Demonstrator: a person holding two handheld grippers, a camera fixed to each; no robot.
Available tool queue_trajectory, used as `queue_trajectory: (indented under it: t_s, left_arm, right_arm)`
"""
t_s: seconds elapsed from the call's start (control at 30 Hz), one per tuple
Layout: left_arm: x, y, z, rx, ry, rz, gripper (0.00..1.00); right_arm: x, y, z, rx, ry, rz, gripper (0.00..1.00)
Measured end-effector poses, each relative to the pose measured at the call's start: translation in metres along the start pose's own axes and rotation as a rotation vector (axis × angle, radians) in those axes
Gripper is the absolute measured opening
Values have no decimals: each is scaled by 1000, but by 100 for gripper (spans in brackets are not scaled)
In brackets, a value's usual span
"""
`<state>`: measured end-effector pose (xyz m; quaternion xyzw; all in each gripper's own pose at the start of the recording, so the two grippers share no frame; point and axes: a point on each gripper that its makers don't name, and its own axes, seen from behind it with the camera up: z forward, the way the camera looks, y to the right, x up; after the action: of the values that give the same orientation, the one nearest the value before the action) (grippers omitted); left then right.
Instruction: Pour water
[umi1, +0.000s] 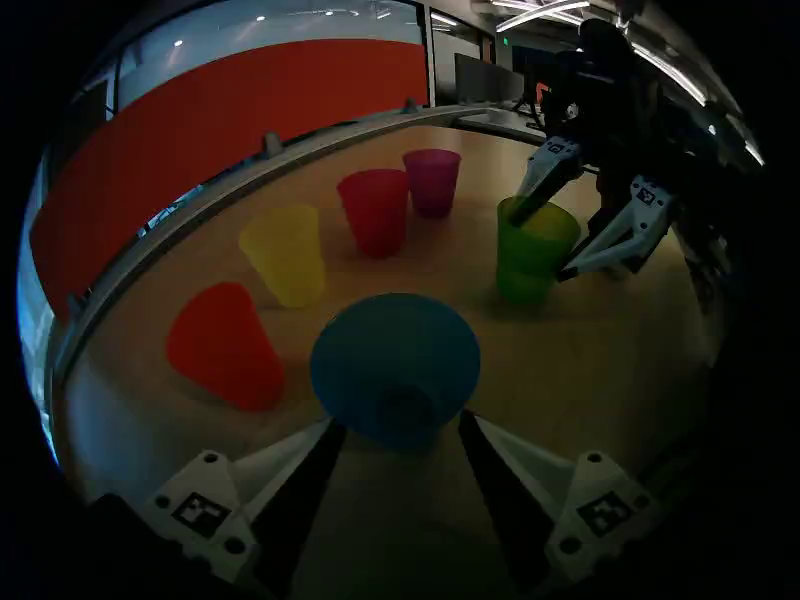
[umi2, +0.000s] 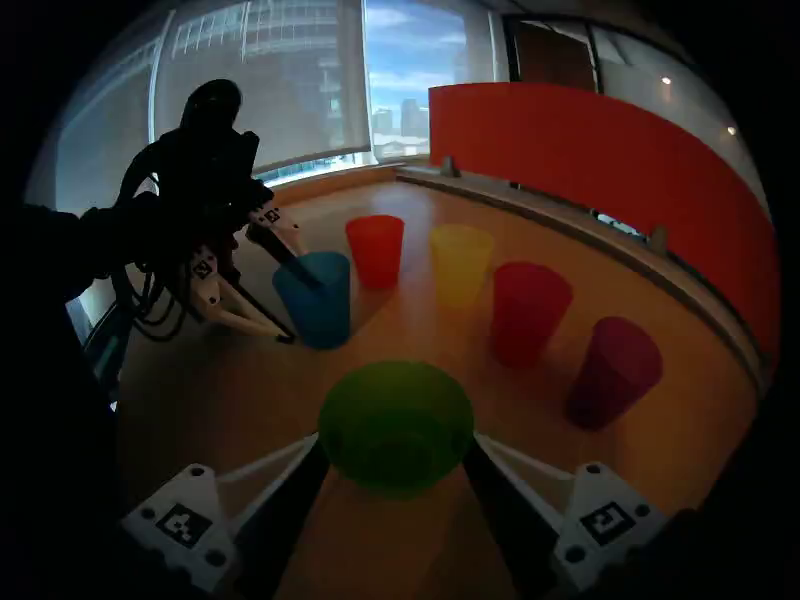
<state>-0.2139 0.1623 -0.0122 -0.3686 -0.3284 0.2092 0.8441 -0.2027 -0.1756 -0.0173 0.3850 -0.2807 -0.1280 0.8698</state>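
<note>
Two claws held low and level over the surface (umi1: 560, 340): left claw (umi1: 398, 420) straddles upright blue cup (umi1: 395, 365); right claw (umi2: 394, 440) straddles green cup (umi2: 396, 425). Squeeze: can't tell. Both cups stand inward of the surface's railed edge.

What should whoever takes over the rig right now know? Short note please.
Left gripper: fingers flank the translucent blue plastic cup; firm grip unclear.
Right gripper: fingers flank the translucent green plastic cup; firm grip unclear.
Both cups stand upright on the wooden table. The orange cup, yellow cup, red cup and magenta cup stand beyond.
Done: grippers placed at their cups.
Left: lift one, pour into the other. No water visible.
</note>
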Motion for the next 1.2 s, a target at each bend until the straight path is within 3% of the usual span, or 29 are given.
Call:
queue_trajectory:
  t_s: [0.33, 0.57, 0.87, 1.0, 1.2]
  left_arm:
    - [-8, -1, -16, 19, 1, -16, 84]
    - [-16, -2, -40, 60, 15, -24, 84]
    - [-28, -1, -77, 113, 46, -74, 84]
    - [-27, -2, -94, 151, 77, -92, 84]
    - [-18, -8, -123, 236, 180, -120, 84]
  right_arm:
    - [-11, 4, -18, -39, 3, 35, 96]
    - [-21, 3, -47, -88, 26, 58, 96]
    - [-23, 3, -85, -156, 78, 84, 97]
    - [-21, 0, -93, -179, 106, 91, 96]
    - [-17, -3, -107, -228, 179, 112, 97]
